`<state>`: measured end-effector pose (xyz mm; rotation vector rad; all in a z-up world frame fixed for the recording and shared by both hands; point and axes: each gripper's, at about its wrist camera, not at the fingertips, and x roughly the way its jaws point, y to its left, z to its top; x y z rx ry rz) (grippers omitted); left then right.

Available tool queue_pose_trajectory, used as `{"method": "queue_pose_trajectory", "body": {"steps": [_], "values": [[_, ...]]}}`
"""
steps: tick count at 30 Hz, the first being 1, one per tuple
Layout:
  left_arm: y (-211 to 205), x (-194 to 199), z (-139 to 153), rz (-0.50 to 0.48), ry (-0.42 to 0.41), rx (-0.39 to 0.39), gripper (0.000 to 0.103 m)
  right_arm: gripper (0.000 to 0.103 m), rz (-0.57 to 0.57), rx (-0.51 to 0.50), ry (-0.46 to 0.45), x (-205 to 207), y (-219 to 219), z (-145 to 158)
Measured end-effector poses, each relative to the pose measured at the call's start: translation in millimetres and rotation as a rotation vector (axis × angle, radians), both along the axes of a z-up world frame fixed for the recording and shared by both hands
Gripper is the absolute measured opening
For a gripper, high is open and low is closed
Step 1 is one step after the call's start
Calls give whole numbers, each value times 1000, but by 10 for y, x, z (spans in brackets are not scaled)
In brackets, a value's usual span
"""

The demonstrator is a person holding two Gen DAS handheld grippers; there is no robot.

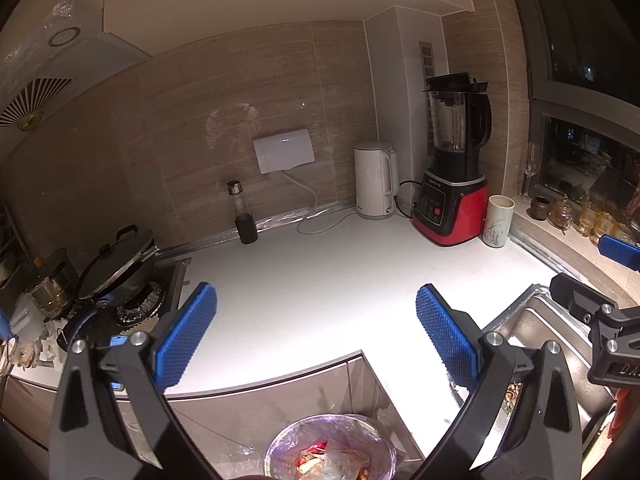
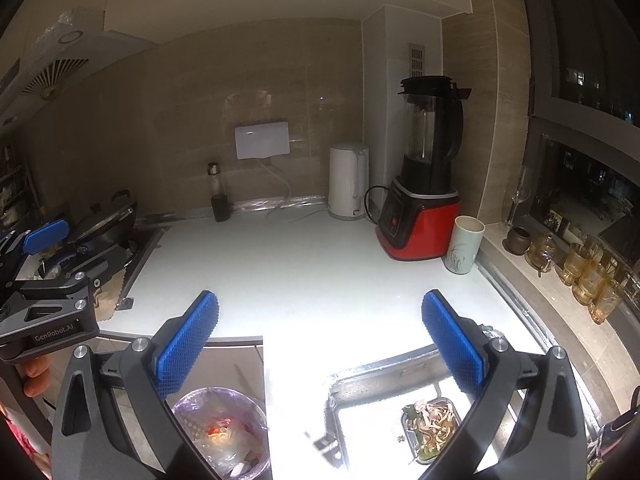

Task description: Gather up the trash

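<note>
Left gripper (image 1: pixel 316 334): fingers spread wide, nothing held between the blue pads. Right gripper (image 2: pixel 320 336): same, fingers spread wide, nothing pinched.

Trash bin (image 1: pixel 330 448) with purple liner is seen below and between the left fingers, on the floor in front of the cabinet; mixed trash, clear plastic and red scraps, is visible inside. In the right view the bin (image 2: pixel 220 432) sits below the left-hand finger, partly hidden by it.

Sink (image 2: pixel 384 384) is seen below the right gripper's right-hand finger. Food scraps (image 2: pixel 432 424), pale strips and green bits, are lying in a metal tray in the sink, partly covered by that finger.

White surface (image 1: pixel 320 264) is seen beyond both pairs of fingers. Ahead at the wall: dark bottle (image 1: pixel 244 216), white kettle (image 1: pixel 374 180), red-based blender (image 1: pixel 454 168), and a pale cup (image 1: pixel 498 220) just beside the blender. Lidded wok (image 1: pixel 116 268) on the stove is seen left of the left fingers. Glassware (image 2: pixel 580 268) is lined up on the sill, right of the right fingers.
</note>
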<state>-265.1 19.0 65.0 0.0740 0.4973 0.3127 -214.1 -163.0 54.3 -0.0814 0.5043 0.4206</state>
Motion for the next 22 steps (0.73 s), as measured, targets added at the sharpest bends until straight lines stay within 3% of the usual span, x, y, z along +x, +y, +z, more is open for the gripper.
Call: {"method": "queue_pose_trajectory", "body": {"steps": [15,22], "values": [[35,29,-30,-16,19,-27,96,101,0,-3,6,-15,16,-22],[118,31,-36,16,15,-76,96,101,-1,-10,2,-7,9,-37]]}}
